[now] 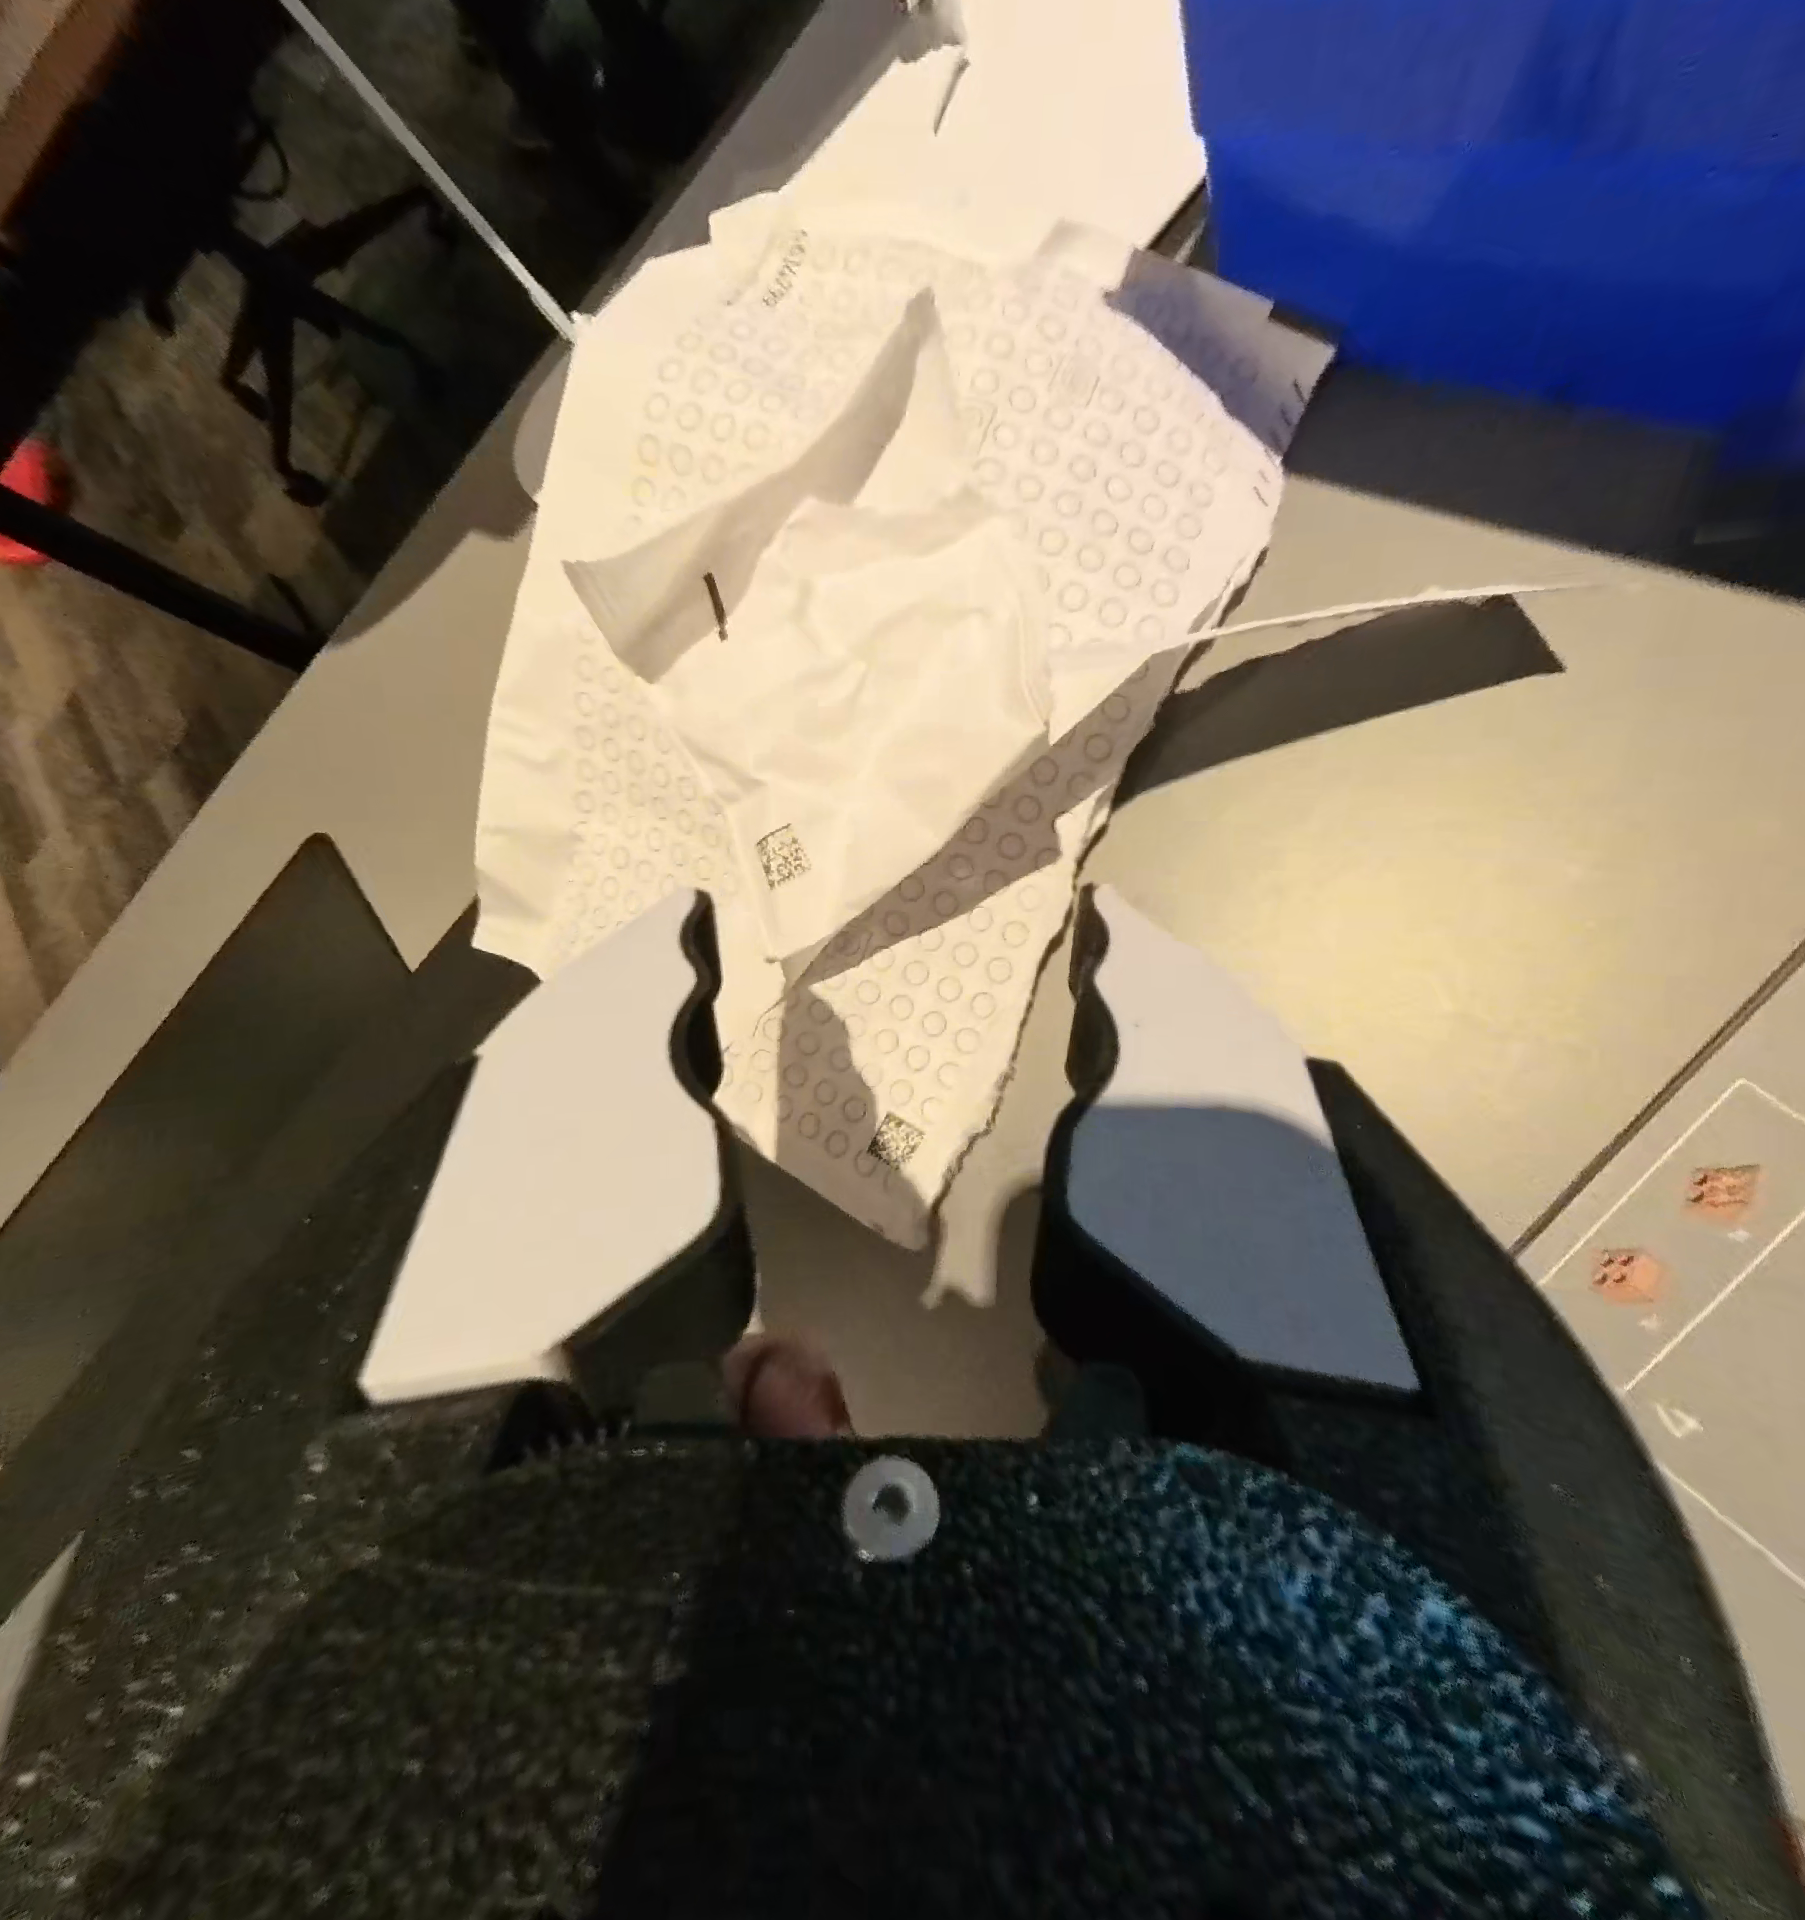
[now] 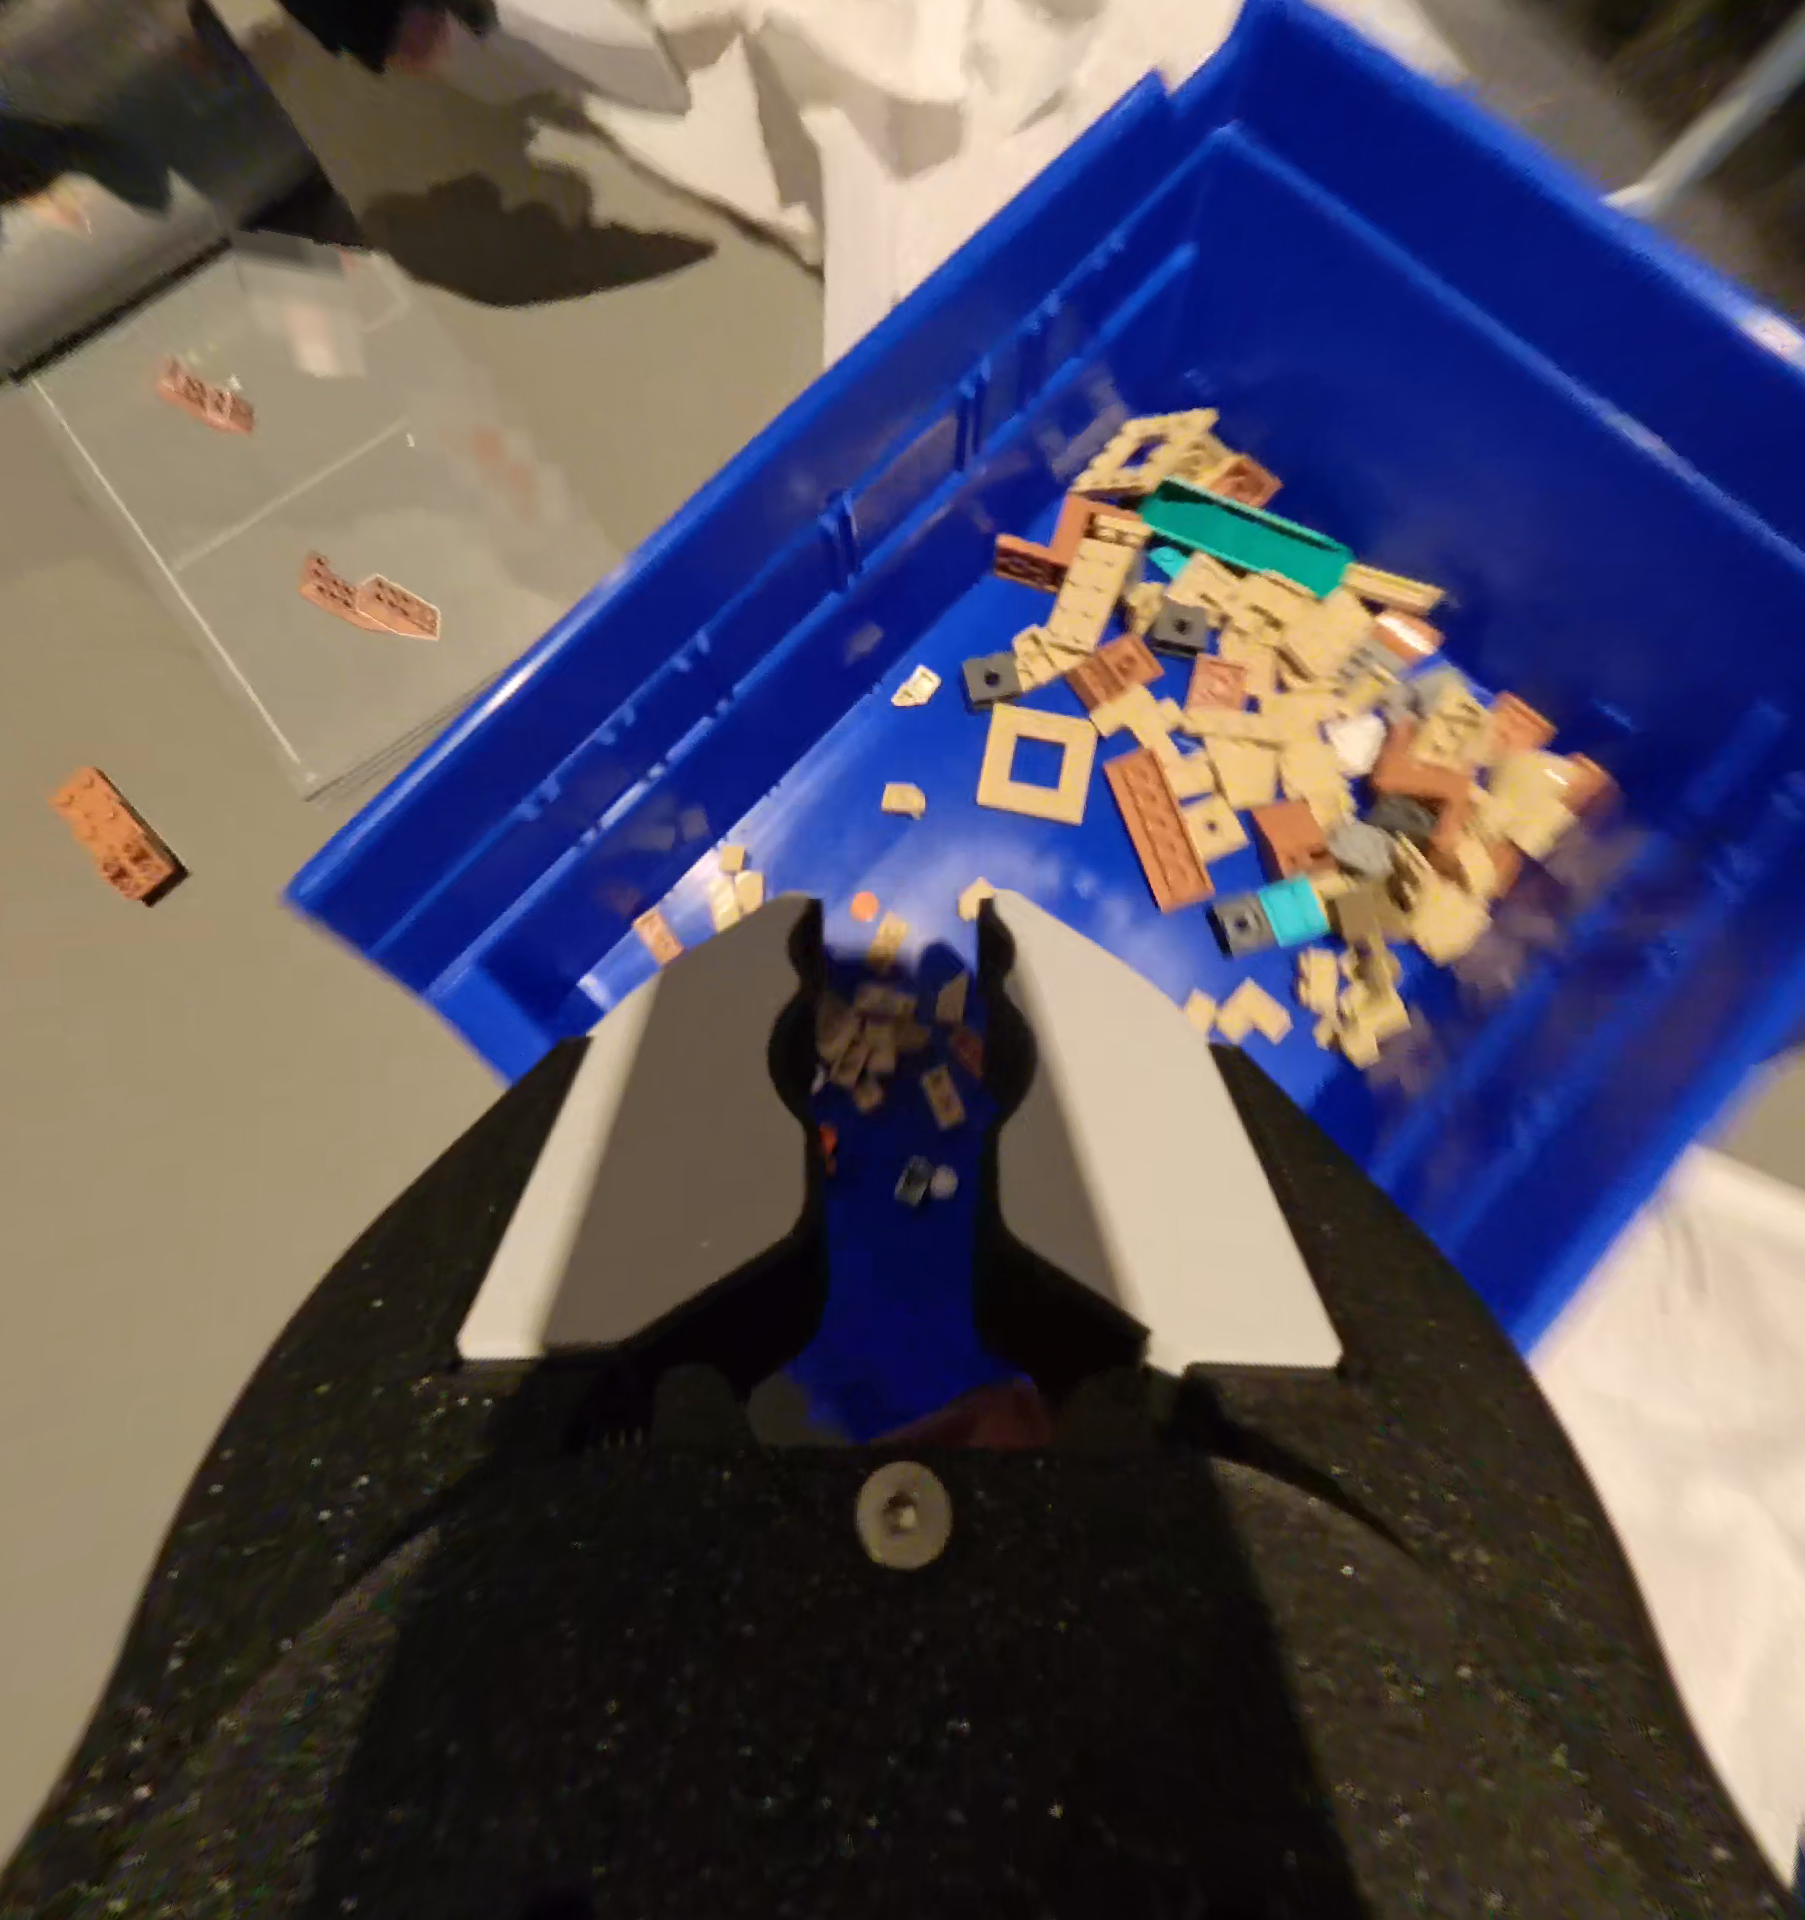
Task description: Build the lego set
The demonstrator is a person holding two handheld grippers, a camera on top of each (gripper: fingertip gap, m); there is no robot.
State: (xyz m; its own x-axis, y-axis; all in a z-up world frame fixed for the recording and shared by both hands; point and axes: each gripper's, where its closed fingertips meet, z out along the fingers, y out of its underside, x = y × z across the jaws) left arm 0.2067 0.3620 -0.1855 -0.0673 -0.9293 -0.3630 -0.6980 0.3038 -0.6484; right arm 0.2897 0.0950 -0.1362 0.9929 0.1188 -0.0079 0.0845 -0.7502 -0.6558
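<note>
In the left wrist view, the left hand-held gripper [image 1: 893, 914] stands released above the grey desk [image 1: 1397, 883], its two pale fingers spread wide with nothing pinched between them. Torn white paper bags [image 1: 877, 582], printed with rows of small circles, lie crumpled in the centre and upper middle of the frame, their lower scrap reaching down between the fingers without visibly being gripped. A blue bin [image 1: 1542, 177] fills the upper right corner, and two small brown bricks [image 1: 1724, 1184] sit on a clear sheet at the right edge. In the right wrist view, the right hand-held gripper [image 2: 898, 914] is also released, its fingers parted over the near corner of the blue bin [image 2: 1500, 312], which takes up the centre and right of the frame. Inside the bin lies a loose pile of lego pieces [image 2: 1293, 727], mostly tan, with some brown, grey and teal ones, gathered toward the right of its floor; a square tan frame piece [image 2: 1038, 764] lies just left of the pile, and a scatter of small tan bits shows between the fingers. On the desk [image 2: 202, 1039] at the left of the frame, a brown brick [image 2: 119, 836] lies alone, and two more brown pieces [image 2: 368, 597] rest on a clear sheet [image 2: 254, 468] above it. White paper [image 2: 1708, 1455] lies under the bin at the lower right, blurred.
</note>
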